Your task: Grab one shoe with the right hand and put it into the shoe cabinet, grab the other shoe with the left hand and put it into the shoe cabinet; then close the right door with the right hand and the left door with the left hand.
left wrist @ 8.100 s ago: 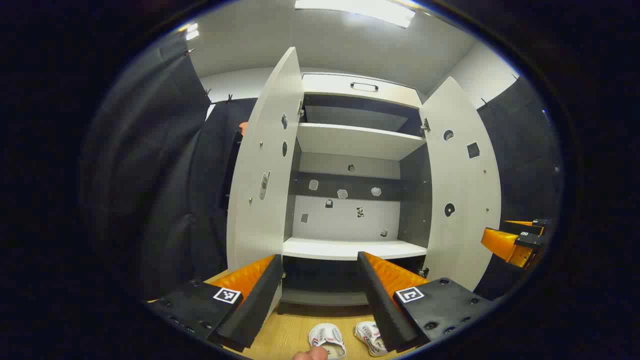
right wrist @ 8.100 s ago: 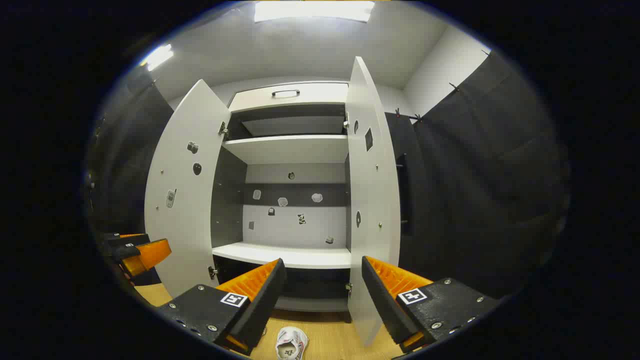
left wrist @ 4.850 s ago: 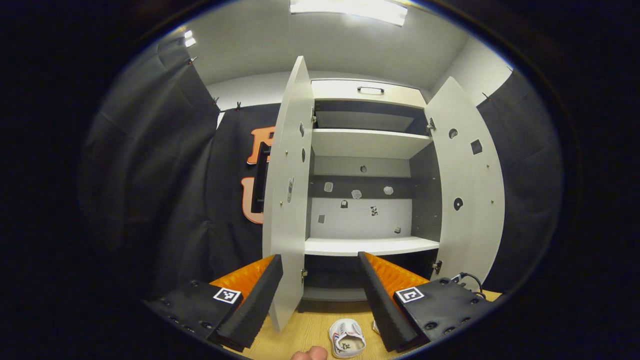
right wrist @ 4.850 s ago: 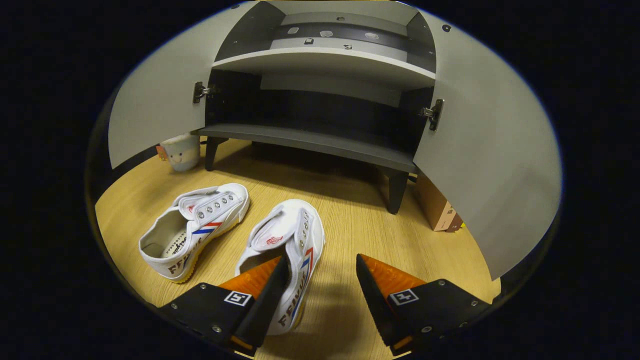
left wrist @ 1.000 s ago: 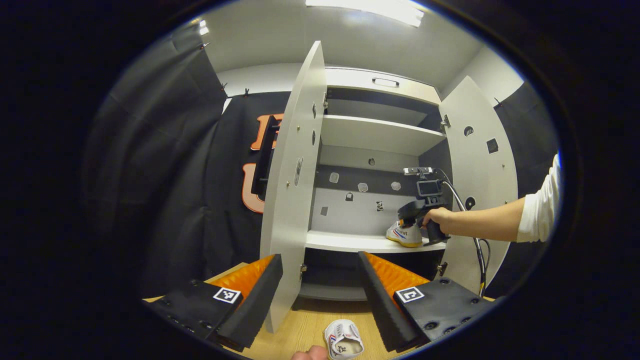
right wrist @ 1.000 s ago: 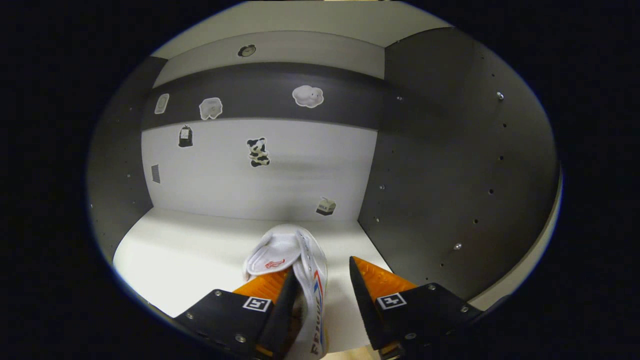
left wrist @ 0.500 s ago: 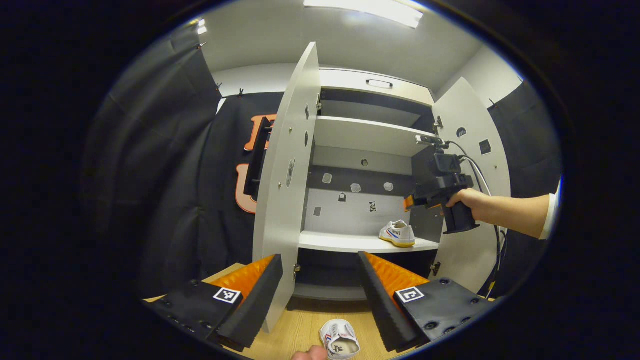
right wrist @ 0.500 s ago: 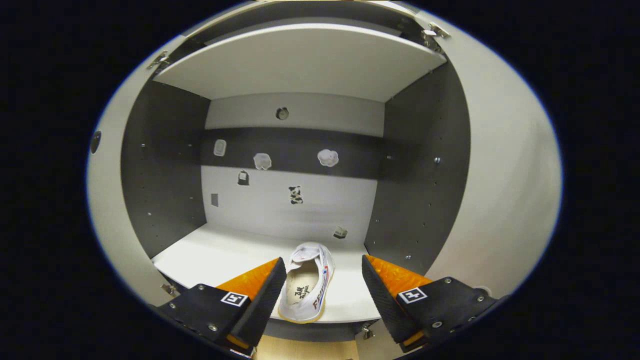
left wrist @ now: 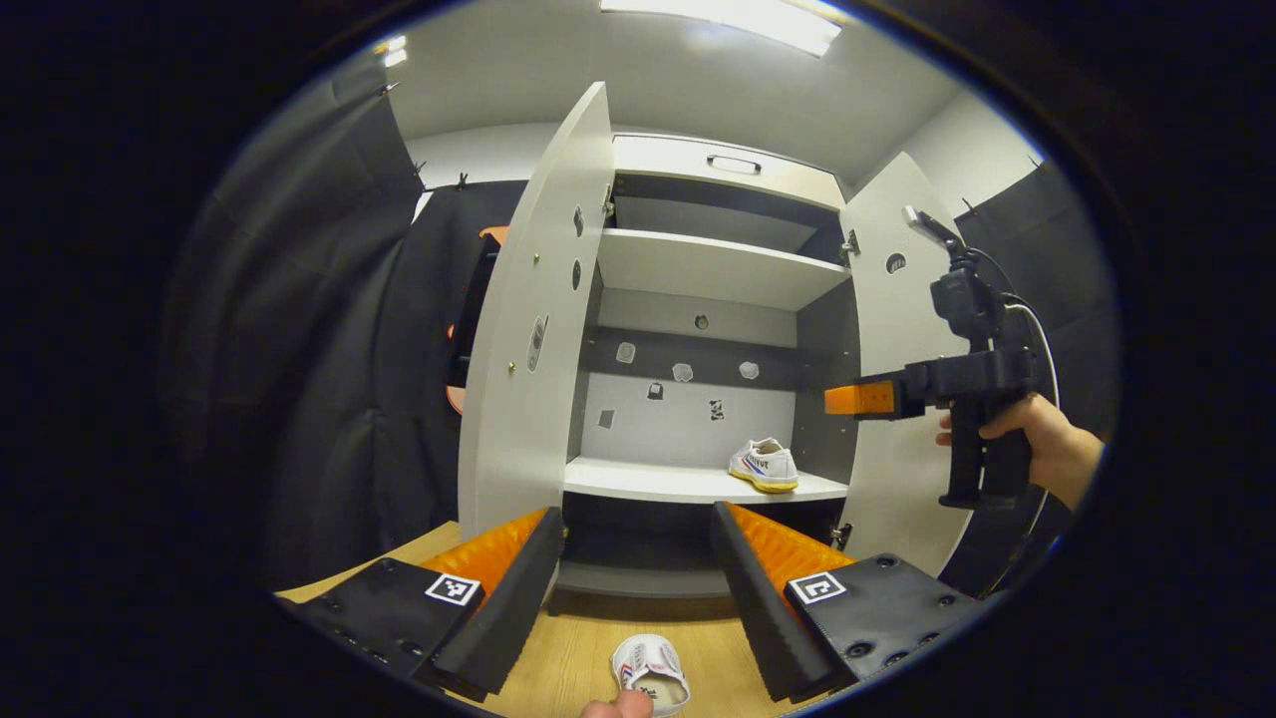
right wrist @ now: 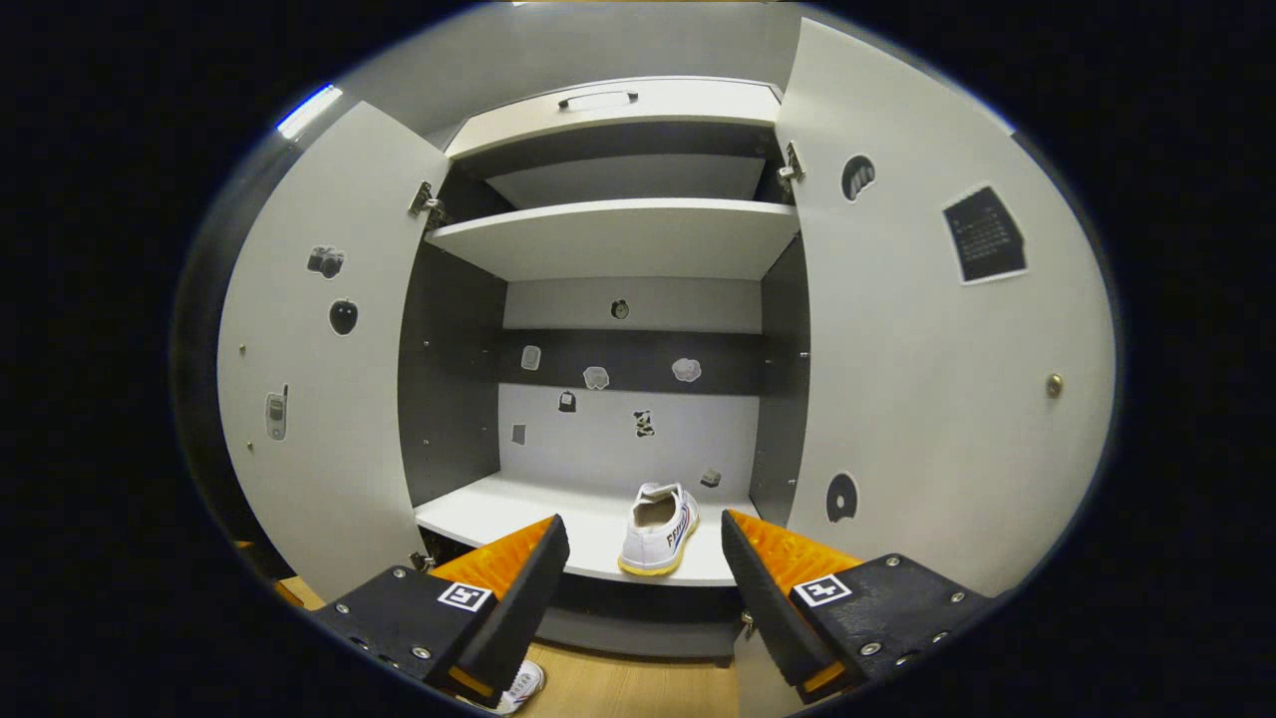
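One white shoe [left wrist: 764, 465] [right wrist: 658, 530] stands on the cabinet's white shelf [left wrist: 648, 483] [right wrist: 498, 514], near its right side, heel toward me. The other white shoe [left wrist: 650, 670] [right wrist: 521, 682] lies on the wooden floor in front of the cabinet. My left gripper [left wrist: 636, 558] is open and empty, held in front of the cabinet above the floor shoe. My right gripper [right wrist: 643, 563] is open and empty, back from the shelf; in the left gripper view this right gripper [left wrist: 847, 399] sits in a hand at the right door [left wrist: 902, 399]. Both doors stand open: left door [left wrist: 528, 339] [right wrist: 319, 339], right door [right wrist: 937, 329].
An upper shelf [left wrist: 708, 267] and a top drawer with a handle [left wrist: 733, 163] sit above. Black cloth walls [left wrist: 319, 349] flank the cabinet. The wooden floor [left wrist: 598, 648] runs beneath. A fingertip [left wrist: 618, 706] shows at the bottom edge of the left gripper view.
The right gripper let go of the shoe on the shelf and drew back out of the cabinet toward the right door. The left gripper shifted slightly; the floor shoe has not moved.
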### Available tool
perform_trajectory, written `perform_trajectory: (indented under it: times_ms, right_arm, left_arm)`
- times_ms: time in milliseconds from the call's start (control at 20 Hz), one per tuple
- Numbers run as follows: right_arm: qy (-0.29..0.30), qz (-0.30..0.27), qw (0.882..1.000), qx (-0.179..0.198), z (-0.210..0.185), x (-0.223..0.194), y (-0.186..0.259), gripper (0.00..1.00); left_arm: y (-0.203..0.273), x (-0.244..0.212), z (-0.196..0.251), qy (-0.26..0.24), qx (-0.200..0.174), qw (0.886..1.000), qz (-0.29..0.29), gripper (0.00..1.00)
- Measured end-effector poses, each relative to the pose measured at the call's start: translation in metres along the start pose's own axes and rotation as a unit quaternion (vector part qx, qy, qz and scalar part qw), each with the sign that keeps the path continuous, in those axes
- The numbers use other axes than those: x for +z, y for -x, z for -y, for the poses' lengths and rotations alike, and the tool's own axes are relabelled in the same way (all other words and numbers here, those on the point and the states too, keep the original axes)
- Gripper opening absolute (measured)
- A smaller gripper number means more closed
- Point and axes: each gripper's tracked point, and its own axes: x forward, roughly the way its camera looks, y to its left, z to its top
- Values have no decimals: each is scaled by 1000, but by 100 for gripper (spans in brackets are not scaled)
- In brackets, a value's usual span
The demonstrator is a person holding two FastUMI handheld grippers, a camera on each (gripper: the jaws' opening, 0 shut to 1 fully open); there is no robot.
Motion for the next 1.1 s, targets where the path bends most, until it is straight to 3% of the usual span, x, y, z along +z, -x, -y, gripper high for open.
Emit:
perform_trajectory:
  times_ms: [300,450,600,800,950,1100]
  right_arm:
    - [-46,-10,999,7,-3,-38,61,94]
    - [-17,12,999,-26,14,-58,82,94]
    - [-50,-2,998,-29,15,-86,98,94]
    - [-79,10,995,-60,40,-96,108,94]
    - [-78,25,994,-69,44,-99,118,94]
    - [-55,21,996,-60,44,-108,132,94]
  left_arm:
    - [-2,-19,19,-8,-17,999,-26,96]
    - [-9,-36,24,-5,-19,999,-46,96]
    - [-13,-46,27,-1,-19,998,-59,96]
    - [-32,-57,19,-10,-20,998,-66,96]
    - [-39,-124,7,-19,-31,989,-147,97]
    - [-27,-222,-2,-20,-40,964,-261,97]
